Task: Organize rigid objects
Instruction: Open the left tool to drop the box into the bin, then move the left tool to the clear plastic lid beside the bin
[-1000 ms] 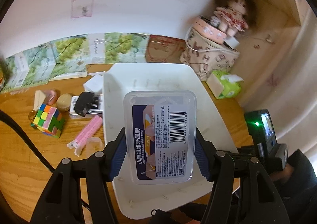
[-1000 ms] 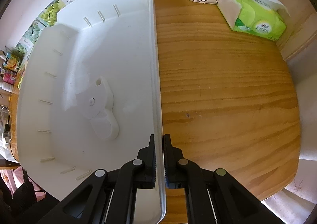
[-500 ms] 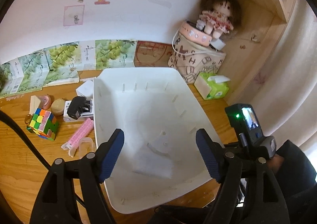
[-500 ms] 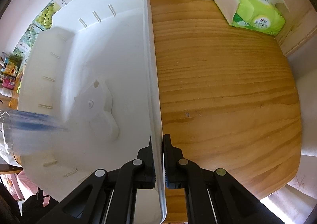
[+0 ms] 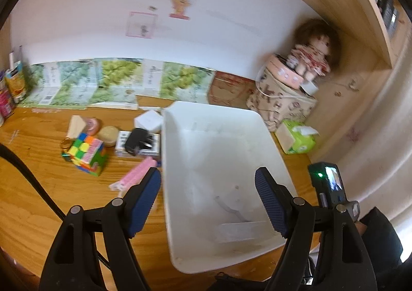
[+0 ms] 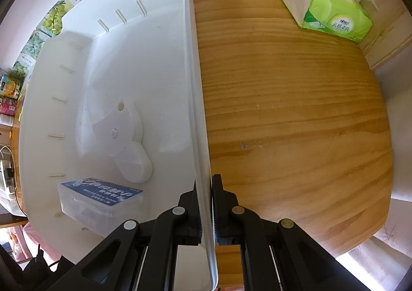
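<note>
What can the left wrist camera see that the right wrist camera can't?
Only the left wrist view shows the colourful puzzle cube, the pink clip, the black plug, the doll and the open left tool.

Only the right wrist view shows the right tool shut on the bin's rim, and the blue label on the clear box.

Both show the white bin, the clear box inside it, the green tissue pack and the wooden table.

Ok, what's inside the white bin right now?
One clear plastic box with a blue label lies near a corner of the white bin. What's inside the box or under it can't be seen.
</note>
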Motion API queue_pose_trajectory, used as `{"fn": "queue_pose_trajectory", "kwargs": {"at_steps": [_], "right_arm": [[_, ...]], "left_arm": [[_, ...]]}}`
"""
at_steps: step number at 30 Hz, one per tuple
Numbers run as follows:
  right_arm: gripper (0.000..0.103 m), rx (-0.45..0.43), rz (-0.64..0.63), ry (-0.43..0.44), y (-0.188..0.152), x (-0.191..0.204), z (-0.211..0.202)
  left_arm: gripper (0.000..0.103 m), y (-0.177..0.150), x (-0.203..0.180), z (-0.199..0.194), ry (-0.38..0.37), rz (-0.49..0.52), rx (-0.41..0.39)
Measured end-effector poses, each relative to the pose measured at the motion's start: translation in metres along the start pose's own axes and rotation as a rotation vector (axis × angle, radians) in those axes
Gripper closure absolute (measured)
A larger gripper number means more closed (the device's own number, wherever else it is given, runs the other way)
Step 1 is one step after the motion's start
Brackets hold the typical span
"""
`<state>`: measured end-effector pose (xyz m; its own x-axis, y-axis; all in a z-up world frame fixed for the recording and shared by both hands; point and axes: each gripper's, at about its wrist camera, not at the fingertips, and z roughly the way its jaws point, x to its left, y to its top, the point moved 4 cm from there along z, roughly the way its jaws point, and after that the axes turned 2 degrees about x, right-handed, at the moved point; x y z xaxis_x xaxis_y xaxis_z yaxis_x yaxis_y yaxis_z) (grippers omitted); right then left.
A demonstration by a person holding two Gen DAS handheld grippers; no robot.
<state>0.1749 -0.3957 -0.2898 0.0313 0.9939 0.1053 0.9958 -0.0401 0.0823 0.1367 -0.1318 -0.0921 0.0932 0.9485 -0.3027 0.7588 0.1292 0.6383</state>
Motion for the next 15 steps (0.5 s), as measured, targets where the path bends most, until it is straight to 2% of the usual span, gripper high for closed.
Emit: {"fn": "queue_pose_trajectory", "kwargs": {"at_steps": [3,15], "right_arm": [[0.097,-0.005,-0.006,-0.007,0.002,0.0,0.0],[0.097,-0.017,-0.01,-0.034,0.009,0.006,0.001]], "left_arm": [[0.025,0.003,0.016,-0.004,0.029,-0.037,-0.01],[0.025,0.012,0.07,-0.01,0.069,-0.14,-0.02]]}}
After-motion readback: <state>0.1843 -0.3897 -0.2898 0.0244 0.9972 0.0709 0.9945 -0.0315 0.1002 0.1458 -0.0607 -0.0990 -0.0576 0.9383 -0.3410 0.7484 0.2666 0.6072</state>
